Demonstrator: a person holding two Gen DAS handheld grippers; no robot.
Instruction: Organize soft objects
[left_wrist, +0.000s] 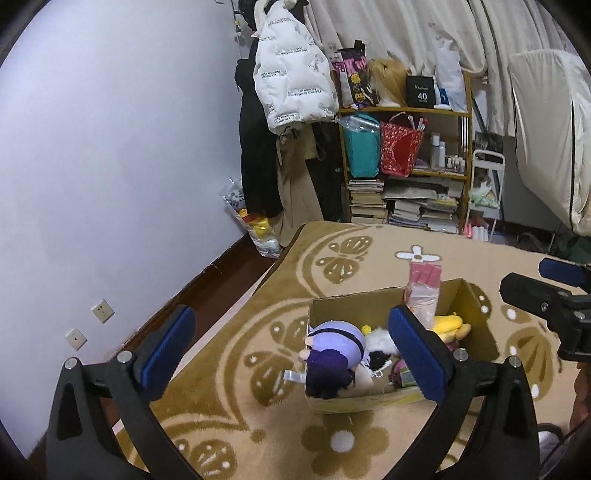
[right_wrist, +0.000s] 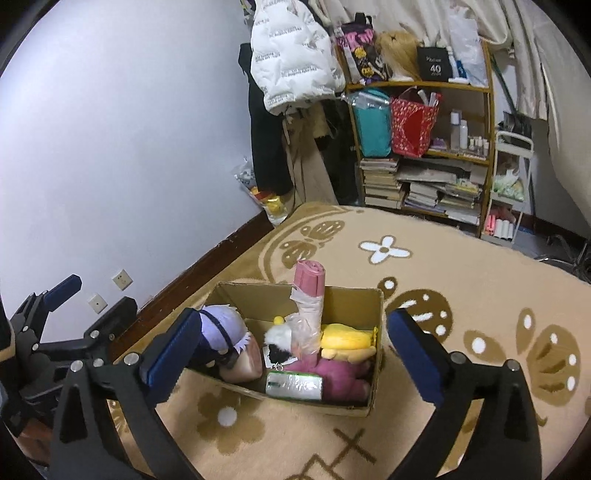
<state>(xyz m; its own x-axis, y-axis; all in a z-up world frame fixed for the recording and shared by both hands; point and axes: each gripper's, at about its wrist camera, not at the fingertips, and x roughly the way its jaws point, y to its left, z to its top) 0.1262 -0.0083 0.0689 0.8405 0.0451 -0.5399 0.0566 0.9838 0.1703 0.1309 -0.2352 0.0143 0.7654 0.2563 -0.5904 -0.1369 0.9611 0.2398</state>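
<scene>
An open cardboard box (left_wrist: 347, 306) (right_wrist: 354, 302) stands on the patterned rug. It holds a purple-haired plush doll (left_wrist: 332, 354) (right_wrist: 221, 328), a yellow plush (left_wrist: 452, 325) (right_wrist: 347, 336), a magenta plush (right_wrist: 332, 376), a black-and-white furry toy (right_wrist: 279, 341), a green-and-white packet (right_wrist: 293, 386) and an upright pink roll in plastic (left_wrist: 423, 291) (right_wrist: 308, 299). My left gripper (left_wrist: 291, 347) hangs open above the box's near left side with nothing between its fingers. My right gripper (right_wrist: 291, 350) is open over the box, holding nothing. Each gripper also shows at the other view's edge.
The beige rug (left_wrist: 369, 251) (right_wrist: 461, 266) with brown flower shapes covers the floor. A wall with sockets (left_wrist: 103, 310) runs along the left. Behind stand a bookshelf (left_wrist: 406, 162) (right_wrist: 424, 147), hanging coats (left_wrist: 291, 74), a bag of toys (left_wrist: 255, 225) and a white cart (right_wrist: 509, 184).
</scene>
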